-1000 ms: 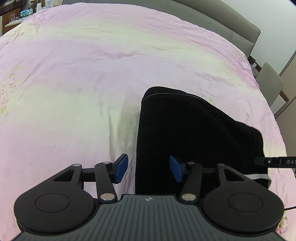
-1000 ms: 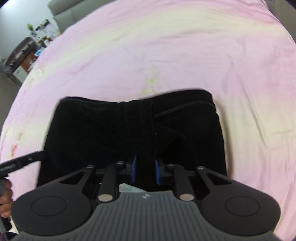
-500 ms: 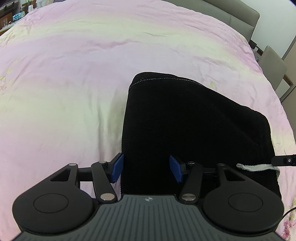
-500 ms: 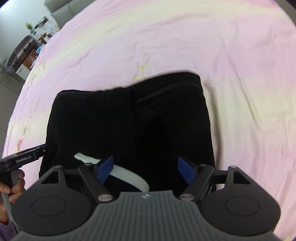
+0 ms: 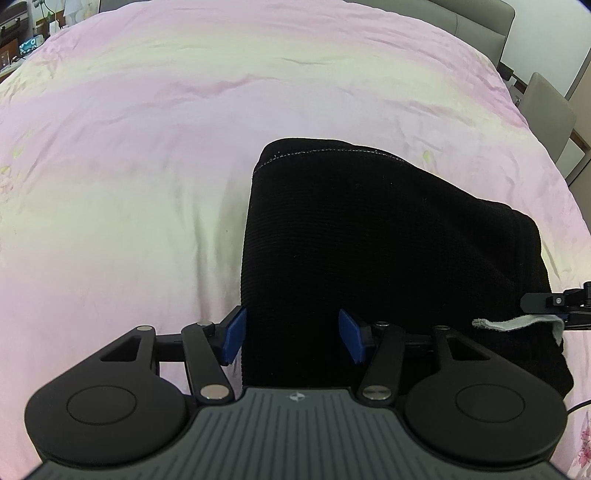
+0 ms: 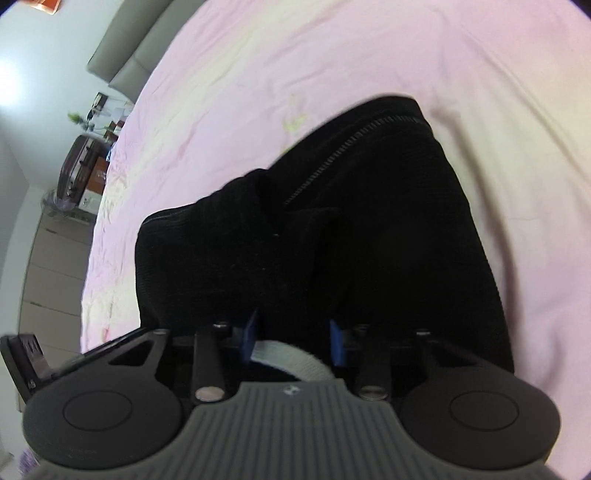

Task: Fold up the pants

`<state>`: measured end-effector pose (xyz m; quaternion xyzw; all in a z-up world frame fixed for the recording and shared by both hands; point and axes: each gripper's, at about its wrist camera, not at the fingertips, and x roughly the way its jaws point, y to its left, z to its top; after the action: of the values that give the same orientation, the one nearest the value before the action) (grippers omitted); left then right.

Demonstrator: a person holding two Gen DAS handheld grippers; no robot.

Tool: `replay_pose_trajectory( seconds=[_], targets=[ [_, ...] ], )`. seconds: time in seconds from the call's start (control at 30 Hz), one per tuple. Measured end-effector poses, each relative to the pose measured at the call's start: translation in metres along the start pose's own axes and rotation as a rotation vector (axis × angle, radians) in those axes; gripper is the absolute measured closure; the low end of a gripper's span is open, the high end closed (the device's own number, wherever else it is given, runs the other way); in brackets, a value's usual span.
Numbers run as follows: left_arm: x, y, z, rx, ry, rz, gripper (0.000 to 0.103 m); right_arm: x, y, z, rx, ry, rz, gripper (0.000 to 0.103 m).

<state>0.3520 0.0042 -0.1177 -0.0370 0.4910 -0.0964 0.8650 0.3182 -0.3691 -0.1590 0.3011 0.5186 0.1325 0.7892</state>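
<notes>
The black pants (image 5: pixel 369 240) lie folded in a thick block on the pink bed. My left gripper (image 5: pixel 291 338) is open, its blue pads on either side of the block's near left edge, not closed on it. My right gripper (image 6: pixel 293 339) is open over the near edge of the pants (image 6: pixel 369 240), with the grey-white drawstring (image 6: pixel 291 356) lying between its pads. The drawstring (image 5: pixel 517 325) also shows in the left wrist view beside the right gripper's finger (image 5: pixel 554 299).
The pink and pale yellow bedspread (image 5: pixel 147 166) spreads all around the pants. A grey headboard (image 5: pixel 480 18) and a chair (image 5: pixel 546 118) stand beyond the bed. A cabinet with clutter (image 6: pixel 77 177) stands at the left in the right wrist view.
My right gripper opened and let go of the fold of pants, then tilted and narrowed a little around the drawstring. My left gripper stayed open and shifted over the pants' left edge.
</notes>
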Motion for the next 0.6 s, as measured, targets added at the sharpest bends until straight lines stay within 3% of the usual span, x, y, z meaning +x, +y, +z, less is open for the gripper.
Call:
replay_pose_trajectory(
  seconds=[0.2,0.37,0.47,0.6],
  targets=[
    [-0.011,0.007,0.006,-0.017,-0.008,-0.001,0.041,-0.038,0.07,0.011,-0.193,-0.073,-0.052,0.086],
    [-0.04,0.01,0.025,-0.033,-0.097,-0.033,0.043,-0.077,0.12,0.036,-0.304,-0.161,-0.079,0.087],
    [-0.051,0.003,0.038,-0.013,-0.128,-0.073,0.047,-0.09,0.117,0.05,-0.315,-0.189,-0.131,0.088],
    [-0.046,-0.015,0.046,0.036,-0.157,-0.081,0.054,-0.089,0.068,0.058,-0.198,-0.178,-0.224,0.088]
  ],
)
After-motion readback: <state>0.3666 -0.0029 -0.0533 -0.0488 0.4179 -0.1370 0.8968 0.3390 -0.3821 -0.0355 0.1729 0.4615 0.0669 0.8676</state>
